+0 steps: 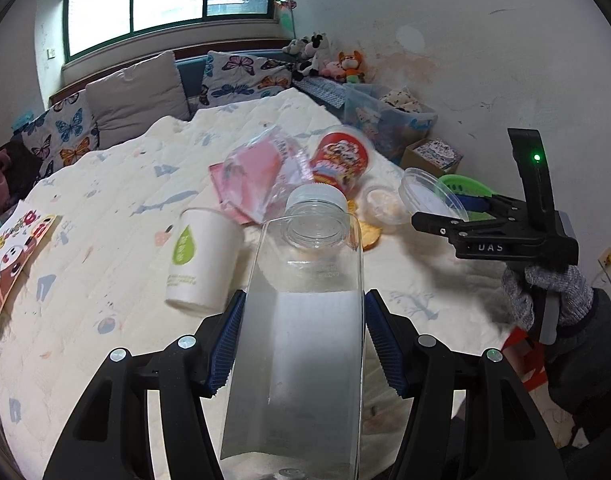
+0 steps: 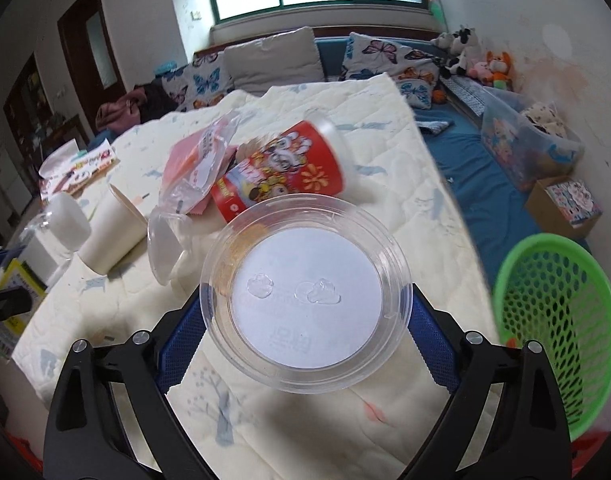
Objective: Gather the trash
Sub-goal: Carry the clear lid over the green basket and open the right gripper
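The left gripper (image 1: 301,336) is clamped on a clear bottle (image 1: 305,312), its blue pads pressed to both flat sides low on the body, with the white cap pointing away toward the far litter. The bottle looks empty, so probably light; its walls are smooth and likely slippery, and thin enough to buckle if squeezed harder, so a hold across the flat sides seems the right one.

The right gripper (image 2: 305,320) stands wide, with a clear round lid (image 2: 305,292) spanning the jaws, rim to each pad; it reads as held by its edges. The lid is likely feather-light, springy and apt to pop out, so a rim-to-rim grip is a delicate one.

A green basket (image 2: 561,336) sits just right of the lid, off the quilt (image 2: 385,432). Farther off on the quilt lie a red cup (image 2: 281,168), a paper cup (image 1: 201,256) and a pink wrapper (image 1: 257,176).
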Demonstrator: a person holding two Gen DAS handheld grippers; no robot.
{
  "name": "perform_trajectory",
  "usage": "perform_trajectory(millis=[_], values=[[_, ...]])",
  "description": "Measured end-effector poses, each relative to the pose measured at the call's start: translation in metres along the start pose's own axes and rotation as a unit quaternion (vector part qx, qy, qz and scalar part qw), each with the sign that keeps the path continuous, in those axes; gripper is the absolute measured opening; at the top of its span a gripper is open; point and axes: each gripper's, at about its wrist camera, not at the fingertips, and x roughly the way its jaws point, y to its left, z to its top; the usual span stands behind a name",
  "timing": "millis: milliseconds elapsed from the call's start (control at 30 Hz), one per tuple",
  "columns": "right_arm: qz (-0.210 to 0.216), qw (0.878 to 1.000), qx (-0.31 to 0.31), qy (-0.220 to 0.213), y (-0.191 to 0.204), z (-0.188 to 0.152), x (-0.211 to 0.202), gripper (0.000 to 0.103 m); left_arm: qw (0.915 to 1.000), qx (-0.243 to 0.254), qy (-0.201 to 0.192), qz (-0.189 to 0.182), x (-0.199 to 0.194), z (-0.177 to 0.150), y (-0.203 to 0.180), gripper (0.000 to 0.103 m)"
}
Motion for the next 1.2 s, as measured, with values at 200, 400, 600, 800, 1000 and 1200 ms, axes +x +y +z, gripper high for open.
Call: perform_trajectory(millis=[200,400,600,800,1000,1200], values=[[-0.025,0.999,0.040,-0.008,-0.051,-0.012,-0.031,0.092,0.9992,0.024,-0.008,-0.032,0.011,0.024,-0.038,0.058],[-0.055,0.993,0.105,0.007,-0.132,-0.032,-0.048,0.092,0.9968,0.049,-0.010,-0.063,0.032,0.050,-0.082,0.058],[-0.085,0.983,0.157,0.034,-0.205,-0.057,-0.049,0.092,0.9941,0.072,0.000,-0.081,0.058,0.071,-0.120,0.058],[-0.099,0.976,0.184,0.063,-0.249,-0.077,-0.033,0.093,0.9920,0.086,0.013,-0.091,0.083,0.087,-0.150,0.058],[-0.120,0.972,0.187,0.081,-0.267,-0.083,-0.015,0.093,0.9900,0.100,0.026,-0.095,0.105,0.099,-0.168,0.058],[-0.140,0.968,0.192,0.082,-0.276,-0.087,-0.009,0.095,0.9873,0.114,0.035,-0.105,0.124,0.110,-0.187,0.058]])
